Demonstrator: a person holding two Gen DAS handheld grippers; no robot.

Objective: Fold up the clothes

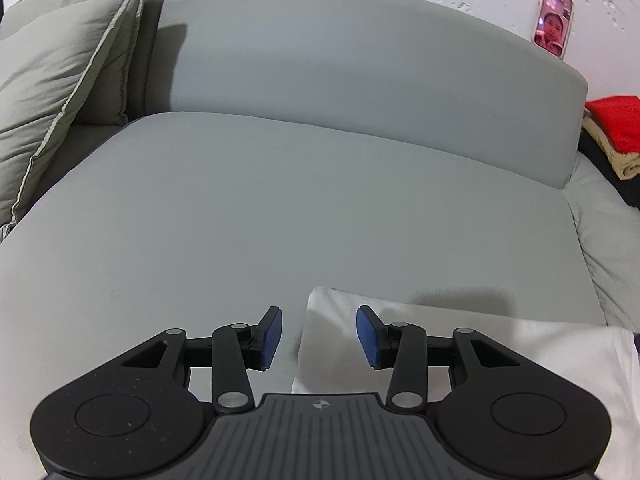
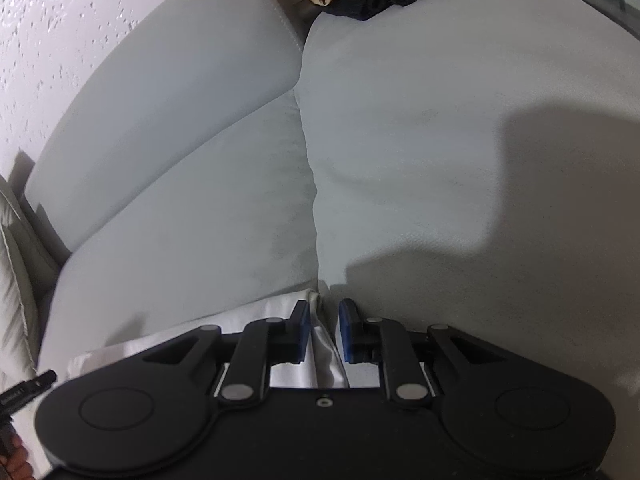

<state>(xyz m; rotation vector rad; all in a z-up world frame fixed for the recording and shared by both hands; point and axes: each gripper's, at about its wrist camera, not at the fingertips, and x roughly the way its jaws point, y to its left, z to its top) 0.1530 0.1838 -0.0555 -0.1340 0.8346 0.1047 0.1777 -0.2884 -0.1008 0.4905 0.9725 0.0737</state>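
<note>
I am working a white garment (image 1: 460, 344) lying on the near edge of the grey sofa seat (image 1: 280, 208), its far-left corner just under my left gripper (image 1: 318, 334), whose jaws are standing wide and empty. My right gripper (image 2: 324, 330) is hovering narrowly parted astride the garment's far-right corner fold (image 2: 320, 336), not yet pinching it, I judge. I am aiming to pinch both corners squarely and together, so the cloth lifts without skewing.

Support: grey sofa (image 1: 280, 208).
On seat: white cloth (image 1: 520, 344), at the front edge.
Far right: piled clothes (image 1: 616, 136).
Left: cushions (image 1: 60, 92).
</note>
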